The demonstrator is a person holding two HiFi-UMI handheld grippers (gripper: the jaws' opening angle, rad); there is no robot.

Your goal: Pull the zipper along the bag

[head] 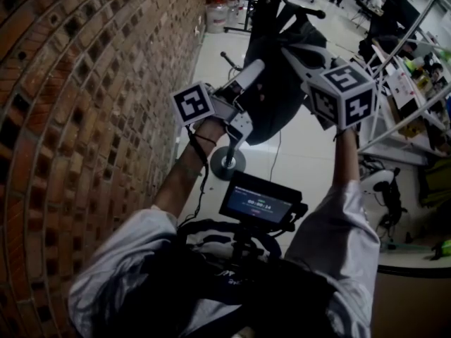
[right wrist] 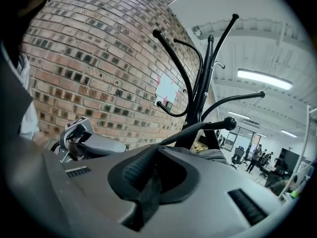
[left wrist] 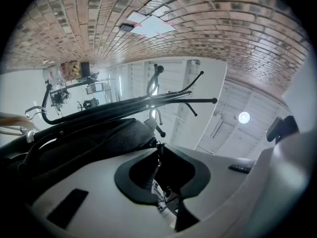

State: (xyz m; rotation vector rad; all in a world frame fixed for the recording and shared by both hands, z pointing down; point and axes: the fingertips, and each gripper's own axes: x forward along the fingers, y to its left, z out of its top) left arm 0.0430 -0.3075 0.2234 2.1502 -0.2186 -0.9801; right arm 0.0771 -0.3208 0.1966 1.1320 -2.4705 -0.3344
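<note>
Left tongs [left wrist: 161, 178] pinch bag [left wrist: 94, 143] edge | right tongs [right wrist: 150, 181] clamp its fabric

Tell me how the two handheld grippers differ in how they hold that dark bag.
The left gripper works on the brick wall side; the right gripper works on the open room's side. The left gripper's jaws close where grey fabric of the bag runs in; the right gripper's jaws pinch a thin dark strip. Shared: both are shut, and both are at the same bag.
</note>
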